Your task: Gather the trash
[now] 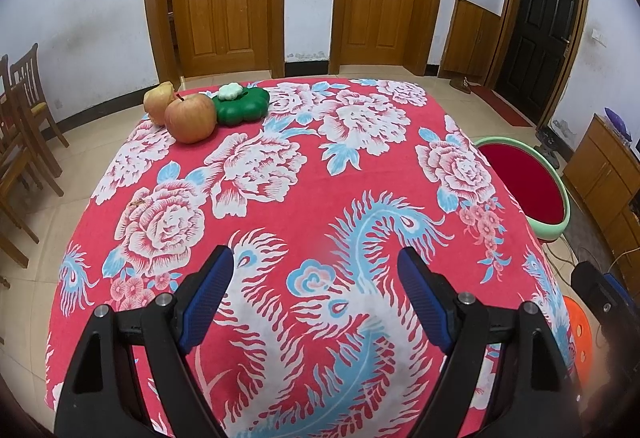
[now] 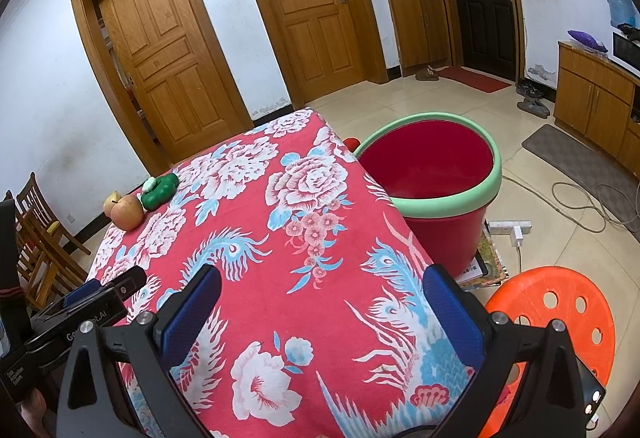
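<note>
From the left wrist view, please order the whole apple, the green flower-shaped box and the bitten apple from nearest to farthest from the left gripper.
1. The whole apple, far left of the table, nearest the left gripper.
2. and 3. The bitten apple, behind it at the edge, and the green flower-shaped box, to its right: too close to rank.

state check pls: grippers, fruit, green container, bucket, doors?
Left gripper: open, empty.
Right gripper: open, empty.
Whole red apple: upright, intact.
Yellowish bitten apple: partly eaten, behind the whole one.
Green flower-shaped container: pale lid on.
Red bucket with green rim: upright, looks empty.
Two wooden doors: closed.
</note>
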{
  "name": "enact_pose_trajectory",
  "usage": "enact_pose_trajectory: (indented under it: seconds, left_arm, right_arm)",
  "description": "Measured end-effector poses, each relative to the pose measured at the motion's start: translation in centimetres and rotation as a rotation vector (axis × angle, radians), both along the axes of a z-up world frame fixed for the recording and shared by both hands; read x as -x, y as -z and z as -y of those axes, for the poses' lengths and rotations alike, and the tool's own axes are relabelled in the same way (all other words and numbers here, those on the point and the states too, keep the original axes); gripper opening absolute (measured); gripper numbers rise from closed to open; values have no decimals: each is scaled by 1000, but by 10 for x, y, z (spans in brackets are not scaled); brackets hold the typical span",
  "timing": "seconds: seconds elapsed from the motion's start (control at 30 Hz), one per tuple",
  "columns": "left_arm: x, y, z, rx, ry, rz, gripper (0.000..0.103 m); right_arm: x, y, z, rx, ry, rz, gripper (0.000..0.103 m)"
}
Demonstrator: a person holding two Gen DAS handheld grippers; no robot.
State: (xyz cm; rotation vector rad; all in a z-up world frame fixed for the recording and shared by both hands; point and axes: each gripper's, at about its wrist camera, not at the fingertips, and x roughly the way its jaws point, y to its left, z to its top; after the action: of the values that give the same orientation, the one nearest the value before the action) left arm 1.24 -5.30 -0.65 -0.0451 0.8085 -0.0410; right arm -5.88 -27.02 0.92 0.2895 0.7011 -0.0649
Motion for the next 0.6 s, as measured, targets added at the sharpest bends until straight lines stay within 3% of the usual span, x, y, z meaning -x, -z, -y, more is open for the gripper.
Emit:
enact_pose_trajectory:
  seconds: [0.6]
  left_arm:
    - [1,2,-2,2,-3,-6,84]
  right_arm:
    - [-2,0,3,-2,10,-9,103]
